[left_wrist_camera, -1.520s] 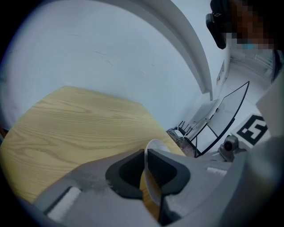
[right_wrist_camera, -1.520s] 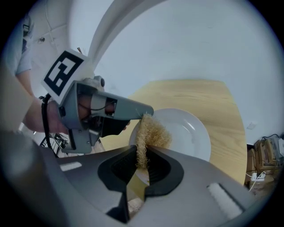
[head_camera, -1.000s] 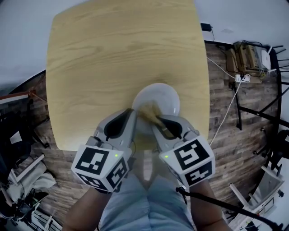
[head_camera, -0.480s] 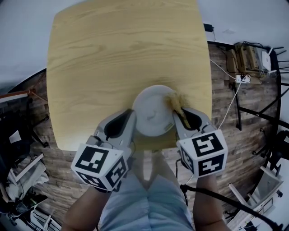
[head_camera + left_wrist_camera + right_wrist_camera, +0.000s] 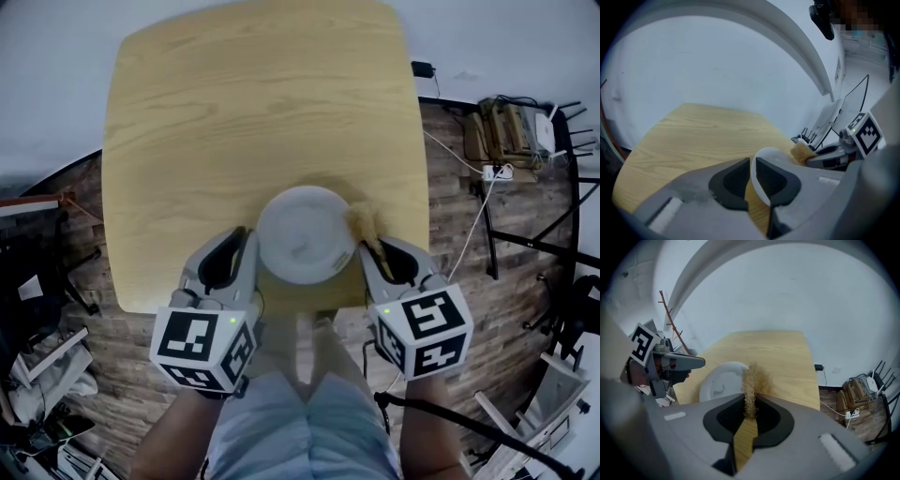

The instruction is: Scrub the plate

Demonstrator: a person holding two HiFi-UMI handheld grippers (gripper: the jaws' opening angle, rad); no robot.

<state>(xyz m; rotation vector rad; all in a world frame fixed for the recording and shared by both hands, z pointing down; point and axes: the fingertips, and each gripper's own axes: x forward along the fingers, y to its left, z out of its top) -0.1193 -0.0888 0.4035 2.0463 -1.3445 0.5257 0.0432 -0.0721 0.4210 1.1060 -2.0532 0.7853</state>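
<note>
- The left gripper (image 5: 752,171) pinches the plate's (image 5: 302,234) left rim. The plate sits at the table's (image 5: 234,112) near edge, between both grippers.
- The right gripper (image 5: 750,411) is clamped on a tan scrubber (image 5: 754,378), which is at the plate's right rim.
- To scrub well, I'd hold the plate firmly and sweep the scrubber inward across its face with steady pressure.
- Count: one plate, one scrubber, two grippers, one table.

The scrub pad (image 5: 364,223) has been drawn by the right tool (image 5: 377,251) from the middle of the plate (image 5: 302,234) out to its right rim, where it is now held against the edge. The plate has been shifted a little leftward over the tabletop (image 5: 234,112), and the left tool (image 5: 236,246) has been carried leftward with it.
</note>
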